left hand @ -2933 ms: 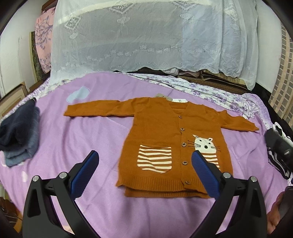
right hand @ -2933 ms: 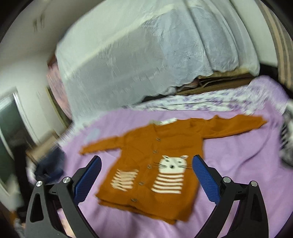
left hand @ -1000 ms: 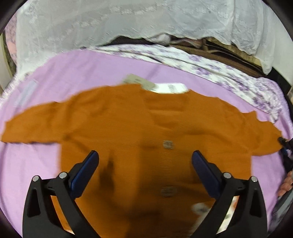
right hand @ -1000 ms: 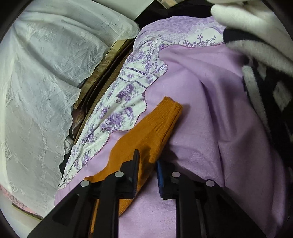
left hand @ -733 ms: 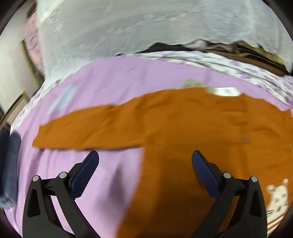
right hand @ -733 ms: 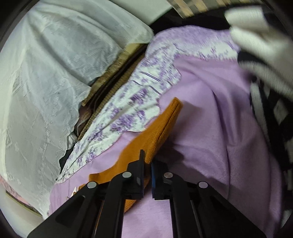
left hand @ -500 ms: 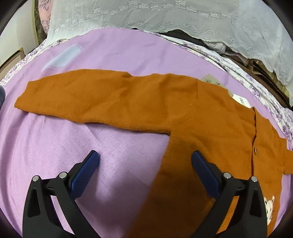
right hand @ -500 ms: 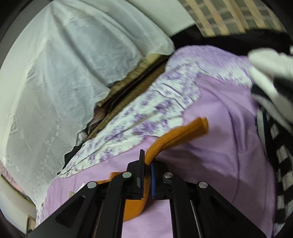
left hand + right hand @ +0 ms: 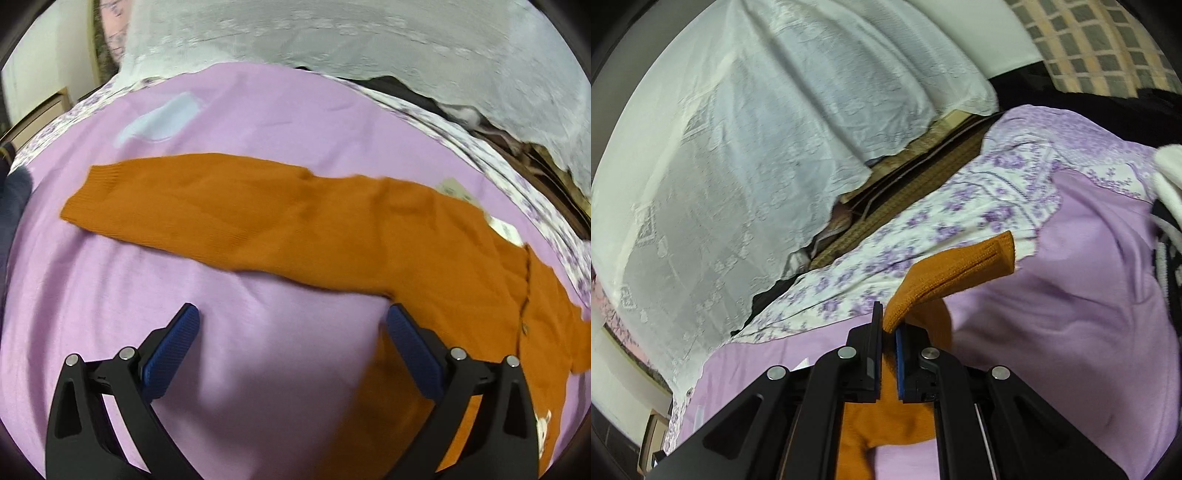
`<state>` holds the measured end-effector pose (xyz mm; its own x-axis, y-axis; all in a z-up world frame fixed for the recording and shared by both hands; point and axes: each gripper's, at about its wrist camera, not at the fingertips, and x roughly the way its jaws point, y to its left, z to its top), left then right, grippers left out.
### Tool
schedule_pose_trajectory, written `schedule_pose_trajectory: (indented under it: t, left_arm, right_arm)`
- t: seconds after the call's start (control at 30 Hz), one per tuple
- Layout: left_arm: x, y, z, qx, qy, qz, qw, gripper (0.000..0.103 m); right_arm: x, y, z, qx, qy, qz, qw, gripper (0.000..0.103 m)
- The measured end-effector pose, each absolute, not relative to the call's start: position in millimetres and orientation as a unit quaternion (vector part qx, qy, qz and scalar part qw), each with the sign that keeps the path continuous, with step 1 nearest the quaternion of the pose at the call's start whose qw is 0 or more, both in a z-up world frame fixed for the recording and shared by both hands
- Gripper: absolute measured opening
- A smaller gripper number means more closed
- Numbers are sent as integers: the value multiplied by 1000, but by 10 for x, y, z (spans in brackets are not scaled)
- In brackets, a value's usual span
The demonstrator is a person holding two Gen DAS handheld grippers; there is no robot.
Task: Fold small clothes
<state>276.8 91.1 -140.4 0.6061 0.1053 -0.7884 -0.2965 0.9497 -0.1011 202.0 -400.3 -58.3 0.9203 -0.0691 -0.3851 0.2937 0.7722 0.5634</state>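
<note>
Cardigan (image 9: 332, 229), orange knit: spread on purple bed cover (image 9: 258, 350). Left tool (image 9: 291, 325), jaws spread, hovering at sleeve's 6 o'clock. Right tool (image 9: 888, 332), pinching other sleeve cuff (image 9: 960, 266), raised off cover.

An orange knitted cardigan (image 9: 369, 229) is spread flat on a lilac bedspread (image 9: 258, 369), one sleeve stretched out to the left in the left wrist view and the body lying to the right, with paper tags (image 9: 502, 227) at its neck. Behind the sleeve a pale blue patch (image 9: 159, 120) is seen on the bedspread, behind that a white lace cloth (image 9: 369, 37) is draped, and folded dark blue knitwear (image 9: 14, 195) lies at the far left edge. In the right wrist view the cardigan's other sleeve (image 9: 960, 269) is raised off the bedspread, in front of a floral-printed sheet (image 9: 960, 218), with a black-and-white striped garment (image 9: 1167, 236) at the right edge.
</note>
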Motion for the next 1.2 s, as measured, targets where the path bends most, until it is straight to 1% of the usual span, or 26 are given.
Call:
schedule_pose_trajectory:
  t: [0.1,0.3,0.8,1.2]
  left_arm:
    - [2825,1016,-1491,-126,441,121,880,99]
    - [2887,825,-1573,-45,443,156,882,99]
    - [2889,832,-1567,-51,443,157,881,99]
    - [2899,846,-1575,-50,443,156,881,99]
  right_arm:
    - [2087,-3857,-528,316,176,-86,928,6]
    - [2243,-3531,-438,301,185,-62,933,6]
    - [2581,-2756,-290,263,205,0,943,6]
    - [2915,-2025,-542,228,258,50,938,6]
